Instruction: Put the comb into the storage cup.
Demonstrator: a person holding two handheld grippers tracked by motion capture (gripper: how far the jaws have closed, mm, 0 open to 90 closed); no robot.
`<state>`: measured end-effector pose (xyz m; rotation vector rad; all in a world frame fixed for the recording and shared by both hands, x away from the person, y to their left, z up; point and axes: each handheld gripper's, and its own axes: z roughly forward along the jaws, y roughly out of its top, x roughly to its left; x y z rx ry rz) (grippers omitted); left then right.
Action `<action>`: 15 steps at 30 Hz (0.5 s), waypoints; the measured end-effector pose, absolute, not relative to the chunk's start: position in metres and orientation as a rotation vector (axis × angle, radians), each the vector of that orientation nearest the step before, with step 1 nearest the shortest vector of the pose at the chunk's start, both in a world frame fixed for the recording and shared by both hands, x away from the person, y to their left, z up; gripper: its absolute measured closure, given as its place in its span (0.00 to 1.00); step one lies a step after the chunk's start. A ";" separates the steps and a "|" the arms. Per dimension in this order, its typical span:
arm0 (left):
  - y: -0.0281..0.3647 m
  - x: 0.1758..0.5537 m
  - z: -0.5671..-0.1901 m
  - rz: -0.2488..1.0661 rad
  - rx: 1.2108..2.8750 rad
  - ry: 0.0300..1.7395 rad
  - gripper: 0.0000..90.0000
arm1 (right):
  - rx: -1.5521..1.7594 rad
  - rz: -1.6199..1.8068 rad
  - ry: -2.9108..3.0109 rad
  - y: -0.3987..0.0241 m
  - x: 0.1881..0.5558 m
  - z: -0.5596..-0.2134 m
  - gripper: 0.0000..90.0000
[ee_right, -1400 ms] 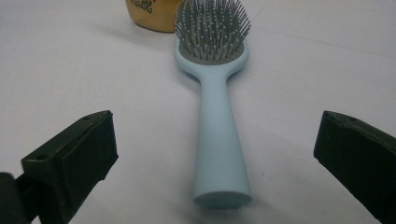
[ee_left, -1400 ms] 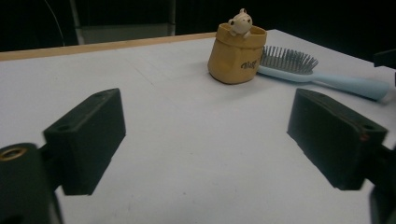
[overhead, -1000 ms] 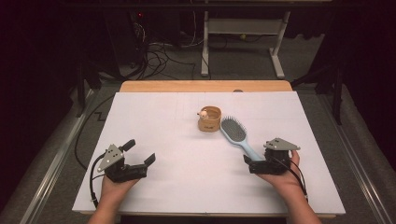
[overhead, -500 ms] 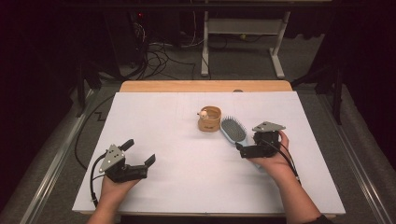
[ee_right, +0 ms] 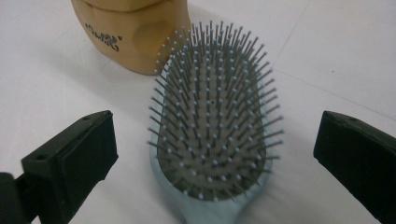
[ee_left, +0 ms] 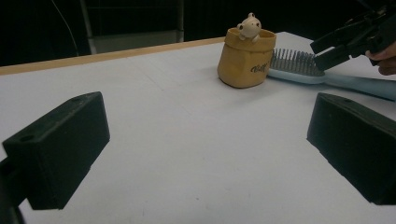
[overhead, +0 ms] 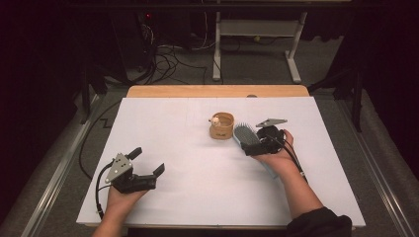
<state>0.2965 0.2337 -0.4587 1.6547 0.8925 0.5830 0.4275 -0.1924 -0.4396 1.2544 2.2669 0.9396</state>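
Hairbrush (overhead: 245,137) lying bristles-up on the white table (overhead: 188,197), its head just beside the small tan pouch (overhead: 222,127) and nearly touching it, handle trailing back from the pouch toward the person's near right. Pale blue body, grey pad, rows of dark pins. Atop the pouch's rim, a little cream figurine (ee_left: 249,25).

Right gripper (overhead: 257,145) poised over the brush head on the side away from the pouch, jaws spread wide and holding nothing. From the right gripper view, brush head (ee_right: 215,126) framed between the two black jaws, one to each side, neither touching the pins or the blue rim. From the left gripper view, right gripper (ee_left: 348,39) hanging just above the bristles (ee_left: 293,60), apart from them.

Left gripper (overhead: 146,168) well apart from the pouch, toward the near left of the table, likewise released, jaws parted over bare white surface and resting idle in the hand.

Step in hand, by the look of it: approach for a pick-up of the brush, grasp not yet made. Next move, as judged: lower until the jaws straddle the head or, better, slide back along to the narrower neck or handle, then close across the width. Worth minding: a clamp over the pins would likely slip or bend them, and any sideways push toward the pouch could nudge it over, given how close the two sit. Slow descent, square to the brush's long axis, then squeeze.
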 end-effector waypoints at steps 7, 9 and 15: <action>0.234 0.296 -0.459 0.582 1.653 0.889 0.00 | 1.304 0.853 2.316 -0.181 0.444 -0.442 0.00; 0.235 0.296 -0.459 0.586 1.652 0.890 0.00 | 1.312 0.838 2.327 -0.179 0.447 -0.443 0.00; 0.235 0.297 -0.459 0.587 1.643 0.890 0.00 | 1.349 0.795 2.351 -0.173 0.454 -0.446 0.00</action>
